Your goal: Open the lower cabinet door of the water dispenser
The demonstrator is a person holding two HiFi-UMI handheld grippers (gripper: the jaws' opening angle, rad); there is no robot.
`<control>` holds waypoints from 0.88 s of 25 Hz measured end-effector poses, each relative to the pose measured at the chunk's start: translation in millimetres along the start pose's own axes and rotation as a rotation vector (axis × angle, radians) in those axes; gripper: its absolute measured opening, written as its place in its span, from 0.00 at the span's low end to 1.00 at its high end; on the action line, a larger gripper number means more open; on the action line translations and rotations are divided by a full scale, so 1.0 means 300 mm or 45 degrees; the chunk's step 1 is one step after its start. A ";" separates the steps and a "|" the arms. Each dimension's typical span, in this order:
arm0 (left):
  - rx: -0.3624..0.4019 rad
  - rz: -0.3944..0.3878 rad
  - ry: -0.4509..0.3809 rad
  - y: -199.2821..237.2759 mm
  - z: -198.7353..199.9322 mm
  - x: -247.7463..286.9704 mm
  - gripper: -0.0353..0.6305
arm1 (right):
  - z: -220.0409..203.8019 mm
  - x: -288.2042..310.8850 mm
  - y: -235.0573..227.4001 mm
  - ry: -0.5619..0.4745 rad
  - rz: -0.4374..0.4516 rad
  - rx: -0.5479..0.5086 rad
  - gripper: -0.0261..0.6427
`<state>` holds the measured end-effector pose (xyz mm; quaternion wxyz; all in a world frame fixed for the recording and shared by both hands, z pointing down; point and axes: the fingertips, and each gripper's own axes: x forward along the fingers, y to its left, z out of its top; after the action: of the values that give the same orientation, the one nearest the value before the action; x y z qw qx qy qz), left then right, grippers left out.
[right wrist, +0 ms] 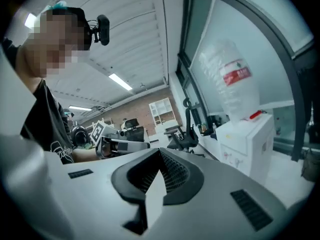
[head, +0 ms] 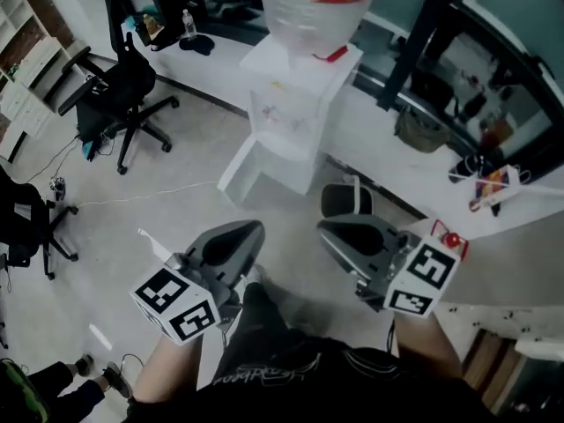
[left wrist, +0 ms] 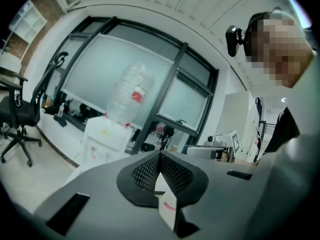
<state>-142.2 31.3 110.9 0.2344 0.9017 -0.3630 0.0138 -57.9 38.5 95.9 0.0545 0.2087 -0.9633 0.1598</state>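
Pale floor (head: pixel 196 144), water dispenser (head: pixel 295 91), black office chair (head: pixel 123 88)

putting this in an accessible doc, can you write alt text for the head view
Seen from above, a person holds the left claw and right claw, both shut and empty, before a white water dispenser whose lower cabinet door stands open; a black office chair sits left.

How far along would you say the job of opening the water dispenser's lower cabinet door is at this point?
Done, it seems: in the head view the lower cabinet door stands swung out from the water dispenser. In hand: nothing. The left claw and right claw are both shut, empty, and held well away from the dispenser. Left: apparently nothing more on the door.
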 end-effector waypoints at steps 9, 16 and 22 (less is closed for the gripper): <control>0.175 -0.108 -0.173 -0.486 0.230 -0.200 0.05 | 0.312 -0.290 0.396 -0.193 0.187 -0.101 0.06; 0.239 -0.167 -0.233 -0.682 0.304 -0.289 0.05 | 0.374 -0.406 0.515 -0.249 0.210 -0.203 0.06; 0.282 -0.148 -0.246 -0.745 0.306 -0.316 0.05 | 0.372 -0.432 0.557 -0.269 0.241 -0.210 0.06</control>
<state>-77.7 193.1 -81.4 0.0977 0.9387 -0.3273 -0.0467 -14.6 195.5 -79.2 -0.0454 0.1274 -0.9889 0.0619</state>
